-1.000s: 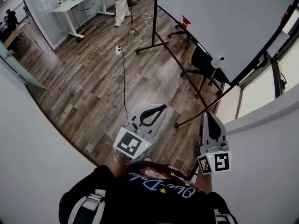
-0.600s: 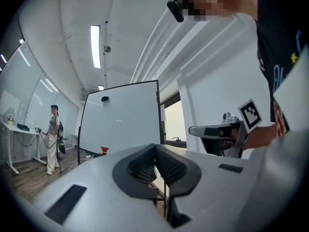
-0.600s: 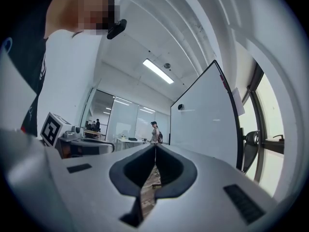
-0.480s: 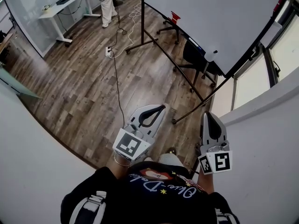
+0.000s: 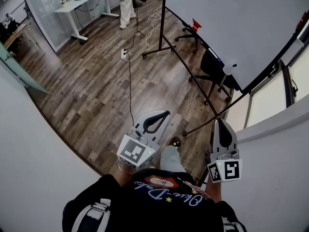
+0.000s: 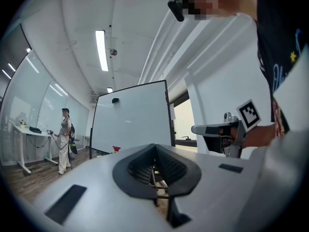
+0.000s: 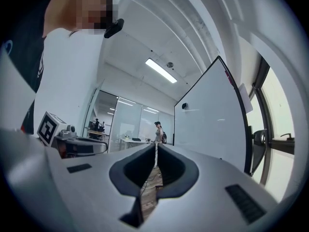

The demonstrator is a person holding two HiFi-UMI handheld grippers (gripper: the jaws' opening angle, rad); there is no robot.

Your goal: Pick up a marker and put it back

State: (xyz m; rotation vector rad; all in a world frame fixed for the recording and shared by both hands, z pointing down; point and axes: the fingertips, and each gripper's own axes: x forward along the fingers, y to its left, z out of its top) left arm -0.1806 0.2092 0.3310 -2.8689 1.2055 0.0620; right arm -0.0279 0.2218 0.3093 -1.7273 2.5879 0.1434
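My left gripper (image 5: 165, 113) and right gripper (image 5: 220, 122) are both held out level in front of me, jaws shut with nothing between them. A big whiteboard (image 5: 241, 18) on a wheeled stand is ahead and to the right, well beyond both grippers. Its ledge (image 5: 212, 52) carries small items too small to tell apart, so I cannot make out a marker. In the left gripper view the shut gripper (image 6: 154, 148) faces the whiteboard (image 6: 130, 122). The right gripper (image 7: 156, 148) also points along the whiteboard (image 7: 207, 124).
A black chair (image 5: 210, 64) stands under the board. A cable (image 5: 129, 81) and power strip (image 5: 124, 53) lie on the wood floor. A person (image 5: 126, 4) stands by a desk (image 5: 79, 1) at the far end. White walls (image 5: 34, 168) close in on both sides.
My view has swung back so the whiteboard sits further right. My leg and shoe have come forward between the grippers. Both grippers stay shut and keep much the same place.
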